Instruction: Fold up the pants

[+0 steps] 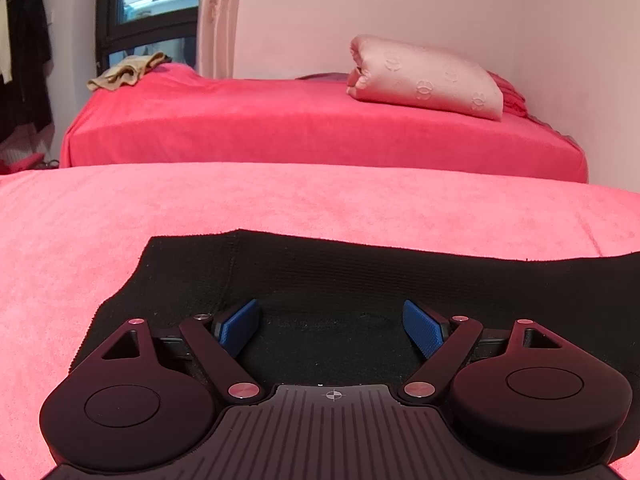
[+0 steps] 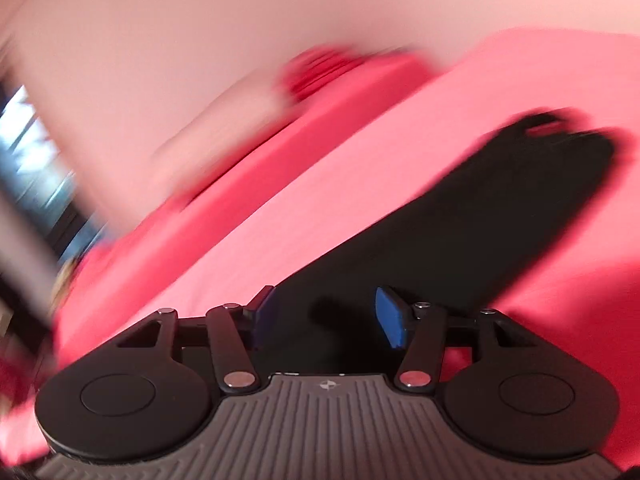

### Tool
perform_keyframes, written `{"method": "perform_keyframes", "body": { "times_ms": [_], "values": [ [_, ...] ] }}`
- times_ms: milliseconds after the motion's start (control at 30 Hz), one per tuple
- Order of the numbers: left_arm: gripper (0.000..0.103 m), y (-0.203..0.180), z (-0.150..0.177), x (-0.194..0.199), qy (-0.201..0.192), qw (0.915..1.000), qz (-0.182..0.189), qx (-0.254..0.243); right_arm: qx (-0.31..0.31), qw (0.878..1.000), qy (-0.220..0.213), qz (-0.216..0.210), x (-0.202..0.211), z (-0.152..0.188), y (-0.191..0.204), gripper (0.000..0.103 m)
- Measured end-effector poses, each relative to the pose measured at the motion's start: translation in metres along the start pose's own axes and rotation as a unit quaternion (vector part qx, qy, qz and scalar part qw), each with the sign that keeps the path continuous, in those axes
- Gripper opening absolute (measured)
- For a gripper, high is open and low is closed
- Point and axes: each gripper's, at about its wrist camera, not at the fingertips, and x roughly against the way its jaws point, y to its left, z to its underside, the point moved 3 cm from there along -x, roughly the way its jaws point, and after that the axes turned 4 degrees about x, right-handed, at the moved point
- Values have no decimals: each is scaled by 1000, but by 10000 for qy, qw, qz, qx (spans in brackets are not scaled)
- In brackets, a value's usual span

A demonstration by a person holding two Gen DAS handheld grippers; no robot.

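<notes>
Black pants (image 1: 360, 272) lie flat on a pink bed cover (image 1: 280, 200), their edge running across the left wrist view. My left gripper (image 1: 330, 312) hovers low over the cloth, open, its blue pads (image 1: 236, 328) wide apart and not pressing on anything. The right wrist view is tilted and smeared. In it the pants (image 2: 500, 200) stretch as a long dark strip toward the upper right. My right gripper (image 2: 325, 300) sits over the near end of that strip with its pads (image 2: 390, 320) apart, open; the cloth lies under and between them, not pinched.
A second bed (image 1: 280, 128) with a red cover stands beyond a narrow gap. On it lie a folded pink quilt (image 1: 428, 80) at the right and a beige garment (image 1: 124, 70) at the far left. Dark clothes (image 1: 24, 60) hang at the left by a window (image 1: 148, 0).
</notes>
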Motion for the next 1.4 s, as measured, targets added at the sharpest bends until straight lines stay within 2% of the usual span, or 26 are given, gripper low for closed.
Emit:
{"method": "perform_keyframes", "body": {
  "times_ms": [100,167,300,433,500,633,733,900,967,1033,1133,1200,1233,1267,1333,1400],
  "values": [
    [103,-1,0,0,-6,10000,-17,-20,-28,9999,-132,-54,25,-8,-17,69],
    [103,-2,1,0,-10,10000,-21,-21,-181,9997,-27,180,38,3,-18,79],
    [103,-2,1,0,-8,10000,-22,-23,-872,9953,410,127,49,8,-40,80],
    [103,-1,1,0,-13,10000,-15,-11,-1489,9861,736,-61,39,8,-46,80],
    [103,-1,1,0,-16,10000,-11,0,-1436,9861,832,-2,21,8,-36,80],
    [103,-1,1,0,-20,10000,-21,-10,-1386,9854,975,-146,-2,-5,-32,81],
    [103,-1,1,0,-20,10000,-21,-8,-1362,9856,939,-359,-16,-10,-29,81],
    [103,-1,1,0,-20,10000,-16,-7,-1148,9900,516,-633,-21,-4,-24,76],
    [103,-1,1,0,-22,10000,-11,3,-1062,9890,676,-783,-17,7,-14,74],
    [103,-2,1,0,-22,10000,-17,-2,-748,9863,953,-1122,-18,20,3,76],
    [103,-3,1,0,-27,10000,-32,-7,28,9922,890,-874,-22,29,24,76],
    [103,-2,1,1,-46,10000,-26,25,-14,9939,778,-778,-30,27,25,72],
    [103,-2,1,2,-69,10000,-32,43,-198,9946,721,-717,-31,25,23,64],
    [103,-1,1,4,-111,9999,-65,58,-333,9955,694,-555,-33,24,22,44],
    [103,1,0,9,-235,9995,-206,83,-151,9976,669,64,-37,22,29,17],
    [103,3,-2,15,-356,9990,-214,151,504,9972,369,412,-27,25,55,17]
  ]
}}
